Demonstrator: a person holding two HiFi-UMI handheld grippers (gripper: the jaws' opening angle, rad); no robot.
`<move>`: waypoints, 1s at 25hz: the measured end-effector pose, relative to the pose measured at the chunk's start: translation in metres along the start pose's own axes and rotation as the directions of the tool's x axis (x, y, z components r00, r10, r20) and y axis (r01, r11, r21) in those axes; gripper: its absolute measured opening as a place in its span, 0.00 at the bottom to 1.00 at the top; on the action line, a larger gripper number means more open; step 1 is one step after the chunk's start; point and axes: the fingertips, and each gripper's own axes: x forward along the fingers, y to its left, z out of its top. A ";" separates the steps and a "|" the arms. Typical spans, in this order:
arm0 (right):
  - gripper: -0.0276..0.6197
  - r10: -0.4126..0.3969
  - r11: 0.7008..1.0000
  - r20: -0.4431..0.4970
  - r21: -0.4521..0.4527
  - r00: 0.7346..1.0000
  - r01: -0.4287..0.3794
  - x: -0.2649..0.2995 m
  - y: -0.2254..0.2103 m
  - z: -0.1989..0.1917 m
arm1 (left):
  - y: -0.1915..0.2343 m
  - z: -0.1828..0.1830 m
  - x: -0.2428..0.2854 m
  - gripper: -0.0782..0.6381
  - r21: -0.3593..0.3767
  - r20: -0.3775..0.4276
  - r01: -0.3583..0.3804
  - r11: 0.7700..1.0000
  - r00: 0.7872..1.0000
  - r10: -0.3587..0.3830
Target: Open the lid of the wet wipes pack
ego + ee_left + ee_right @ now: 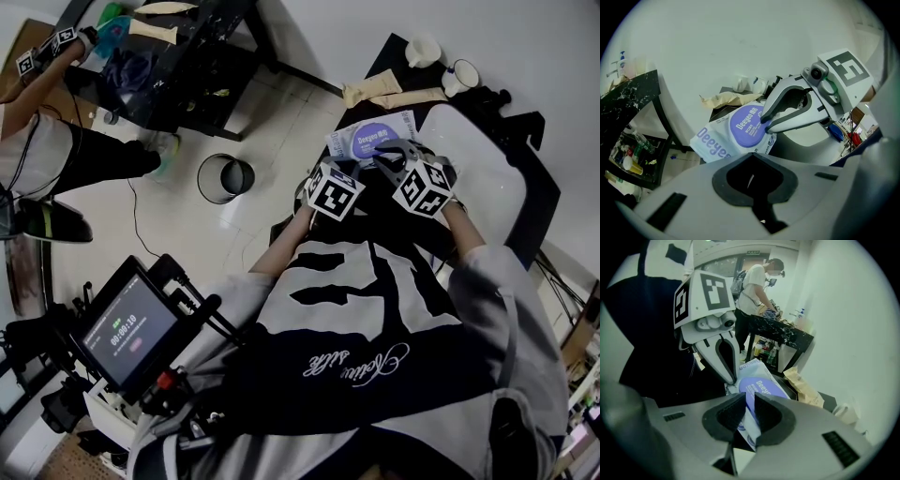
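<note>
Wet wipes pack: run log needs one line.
left gripper: shut on wet wipes pack | right gripper: shut on lid edge | lid: closed

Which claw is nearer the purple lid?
Right. The right claw is shut on the rim of the purple oval plastic lid; the left claw grips an edge of the white wet wipes pack, off the lid.

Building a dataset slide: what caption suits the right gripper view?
Right gripper clamped on the wet wipes pack at its purple lid.
</note>
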 end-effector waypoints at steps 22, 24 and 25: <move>0.06 0.073 0.937 0.049 -0.345 0.996 -0.051 -0.007 -0.013 0.035 | 0.003 0.001 -0.001 0.11 0.012 0.013 -0.020 1.000 1.000 0.020; 0.06 0.047 0.945 0.094 -0.326 0.994 -0.014 -0.011 -0.026 0.048 | 0.004 0.001 -0.001 0.11 0.011 0.013 -0.023 1.000 1.000 0.023; 0.06 0.027 0.952 0.115 -0.305 0.993 0.009 -0.013 -0.033 0.053 | 0.004 0.001 0.000 0.11 0.010 0.013 -0.023 1.000 1.000 0.023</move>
